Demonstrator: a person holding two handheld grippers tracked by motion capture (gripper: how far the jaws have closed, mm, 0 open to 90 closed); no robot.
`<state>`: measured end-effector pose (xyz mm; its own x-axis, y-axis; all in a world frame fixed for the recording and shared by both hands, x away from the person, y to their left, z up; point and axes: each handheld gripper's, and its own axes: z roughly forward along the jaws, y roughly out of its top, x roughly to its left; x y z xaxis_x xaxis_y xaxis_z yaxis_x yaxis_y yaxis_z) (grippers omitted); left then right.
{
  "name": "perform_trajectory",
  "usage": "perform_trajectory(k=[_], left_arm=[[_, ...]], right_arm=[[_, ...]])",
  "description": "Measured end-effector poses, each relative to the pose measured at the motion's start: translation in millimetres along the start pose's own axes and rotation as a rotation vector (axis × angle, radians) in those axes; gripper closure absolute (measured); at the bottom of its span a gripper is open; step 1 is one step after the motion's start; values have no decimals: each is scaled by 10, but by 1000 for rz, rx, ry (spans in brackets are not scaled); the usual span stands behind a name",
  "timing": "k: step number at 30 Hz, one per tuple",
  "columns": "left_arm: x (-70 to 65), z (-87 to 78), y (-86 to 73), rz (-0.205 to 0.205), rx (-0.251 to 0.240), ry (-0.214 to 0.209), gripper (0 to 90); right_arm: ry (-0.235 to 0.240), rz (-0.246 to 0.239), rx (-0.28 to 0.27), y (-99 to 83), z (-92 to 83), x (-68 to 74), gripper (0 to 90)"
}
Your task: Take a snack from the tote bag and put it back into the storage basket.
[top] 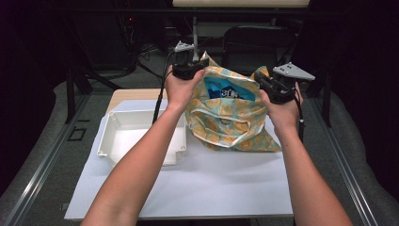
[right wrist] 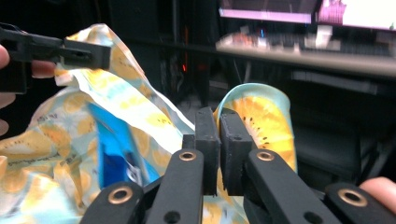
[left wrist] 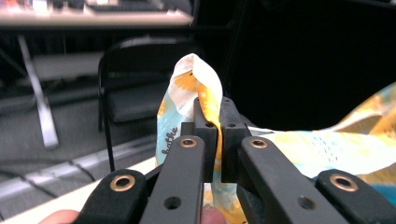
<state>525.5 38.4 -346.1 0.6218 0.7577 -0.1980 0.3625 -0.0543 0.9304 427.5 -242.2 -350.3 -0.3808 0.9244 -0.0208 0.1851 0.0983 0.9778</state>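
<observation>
High view, left tool and right tool pinching bag rim, blue packet half hidden inside.

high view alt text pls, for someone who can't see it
Two hands hold a patterned fabric bag open above a white table, the left gripper and right gripper each shut on one side of its rim. A blue package shows inside the bag, and a white tray sits at its left.
</observation>
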Motion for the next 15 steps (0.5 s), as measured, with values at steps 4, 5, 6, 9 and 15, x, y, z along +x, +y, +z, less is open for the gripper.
perform_trajectory(k=[4, 5, 6, 9, 15], left_arm=[[188, 216, -178, -94, 98, 58, 882], [223, 228, -220, -121, 107, 55, 863], [265, 241, -283, -153, 111, 42, 849], [337, 290, -468, -145, 183, 63, 747], [382, 269, -778, -196, 221, 31, 592]], right_arm=[[-33, 48, 115, -211, 162, -140, 878], [-46, 56, 135, -255, 174, -172, 878], [-48, 73, 139, -290, 179, -199, 877], [-46, 103, 179, -454, 176, -286, 842], [-51, 128, 237, -716, 152, -311, 654]])
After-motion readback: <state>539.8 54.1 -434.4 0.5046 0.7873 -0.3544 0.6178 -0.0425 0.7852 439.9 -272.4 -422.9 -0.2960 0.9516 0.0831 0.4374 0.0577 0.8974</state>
